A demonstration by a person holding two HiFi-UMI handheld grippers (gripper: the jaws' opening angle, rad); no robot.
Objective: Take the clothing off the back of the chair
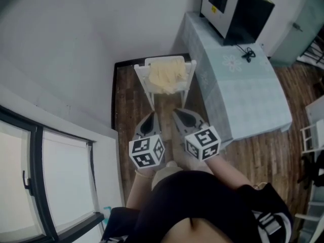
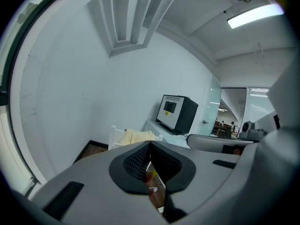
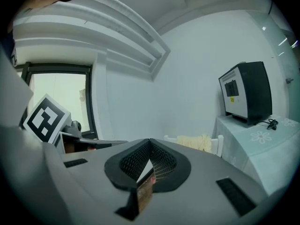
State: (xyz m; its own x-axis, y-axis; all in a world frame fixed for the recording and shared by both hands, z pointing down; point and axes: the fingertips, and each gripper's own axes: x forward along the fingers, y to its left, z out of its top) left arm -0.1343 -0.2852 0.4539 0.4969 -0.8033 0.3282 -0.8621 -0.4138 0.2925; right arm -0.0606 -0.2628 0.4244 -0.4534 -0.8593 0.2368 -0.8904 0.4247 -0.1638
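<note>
A pale yellow piece of clothing point(image 1: 166, 75) hangs over the back of a white chair point(image 1: 152, 93) by the wall. The same clothing point(image 2: 136, 136) shows small and far off in the left gripper view, and the clothing point(image 3: 195, 142) again in the right gripper view. My left gripper point(image 1: 149, 121) and right gripper point(image 1: 184, 117) are side by side, a short way in front of the chair and pointing at it. Both are shut with nothing between the jaws. Neither touches the chair or the clothing.
To the right of the chair stands a table with a pale blue cloth point(image 1: 243, 90); a black box-shaped appliance point(image 1: 234, 8) and a cable point(image 1: 248, 53) are on it. White walls close in at the left and behind; a dark-framed window point(image 1: 45, 176) is at lower left. The floor point(image 1: 126, 100) is wood.
</note>
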